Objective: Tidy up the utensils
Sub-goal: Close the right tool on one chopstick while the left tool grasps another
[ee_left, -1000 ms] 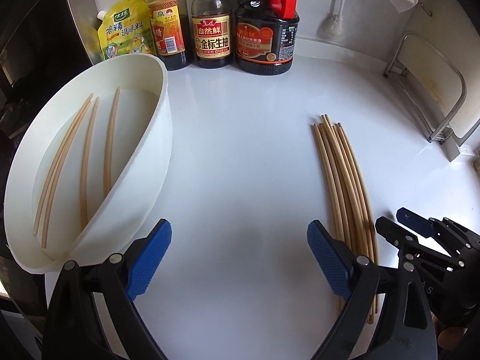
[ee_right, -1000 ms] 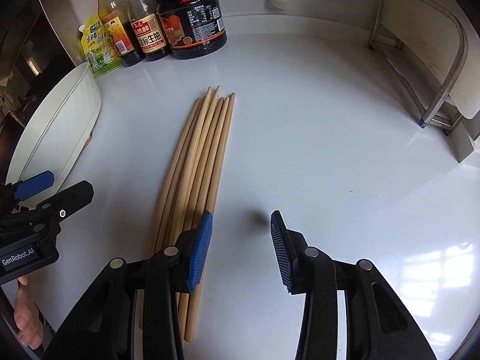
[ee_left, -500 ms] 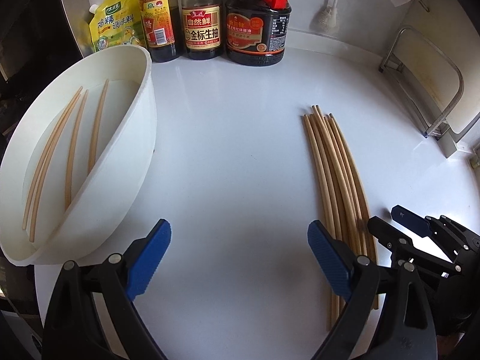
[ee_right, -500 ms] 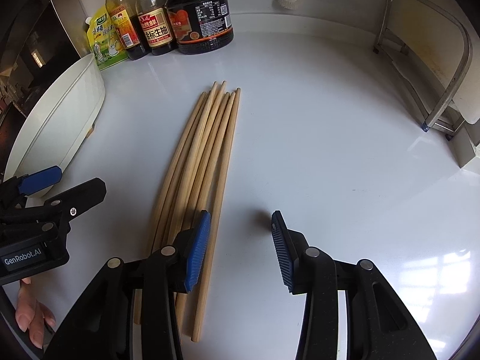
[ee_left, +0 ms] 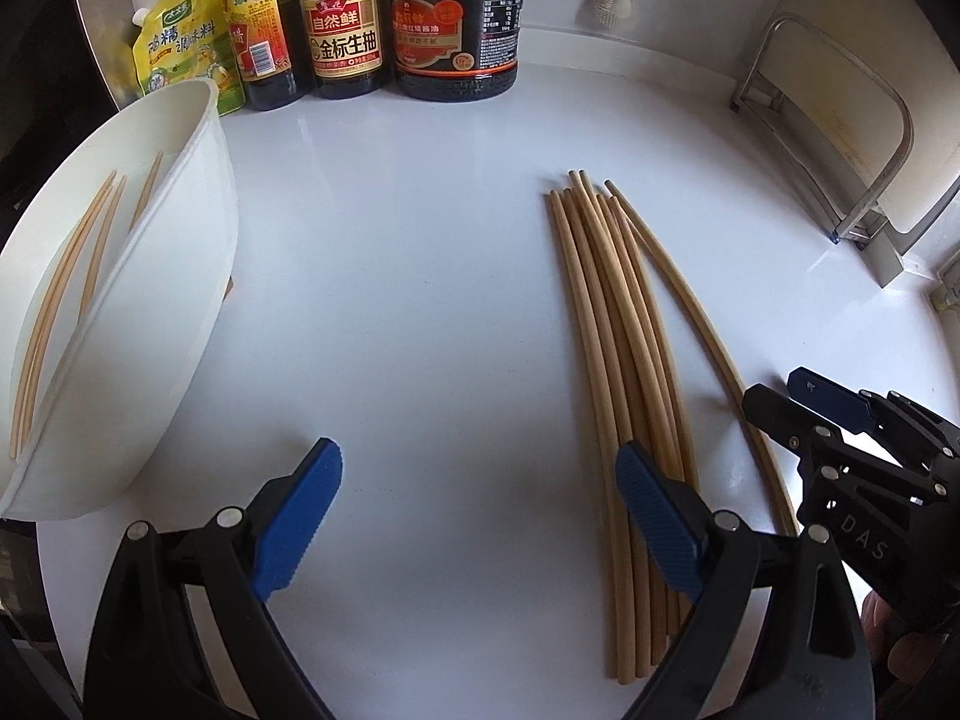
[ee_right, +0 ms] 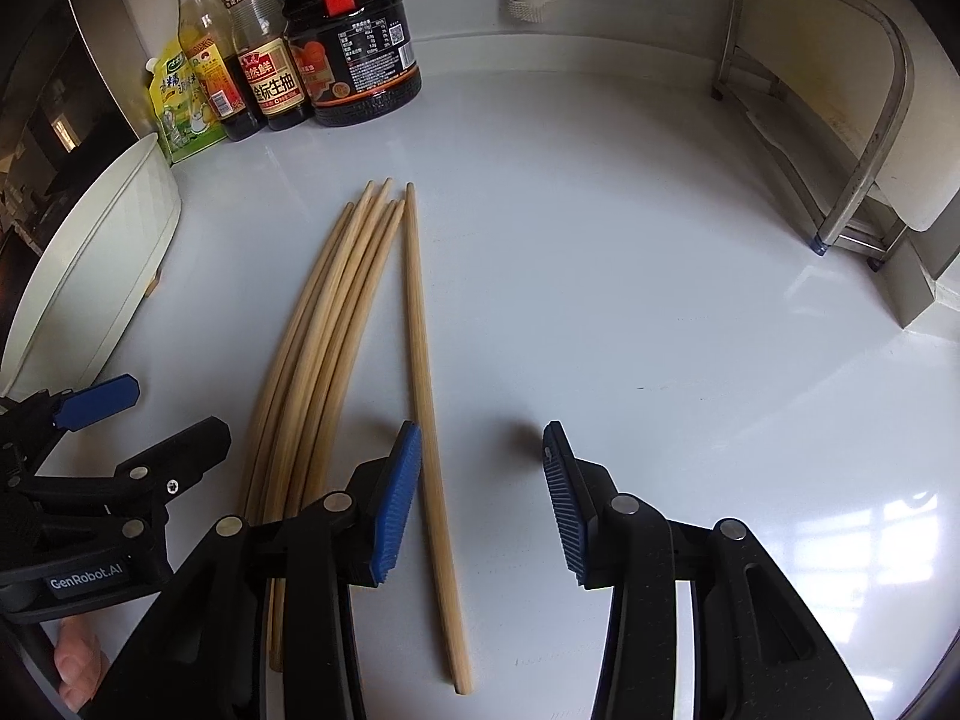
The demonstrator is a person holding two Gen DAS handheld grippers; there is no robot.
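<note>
one chopstick (ee_right: 427, 438) split from bundle (ee_left: 618, 330) | white bin (ee_left: 198, 252): three chopsticks (ee_left: 66, 294)

Pale wood on glossy white

Tan chopsticks (ee_right: 336, 324) lie on a white countertop (ee_right: 600, 240); white bin (ee_left: 168, 276); ribbed blue pads (ee_right: 393, 504) on black grippers; yellow pouch (ee_left: 180, 54).

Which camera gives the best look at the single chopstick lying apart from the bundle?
The right wrist view: the lone chopstick runs its full length between the open right gripper fingers. The left wrist view shows it partly hidden behind that gripper.
</note>
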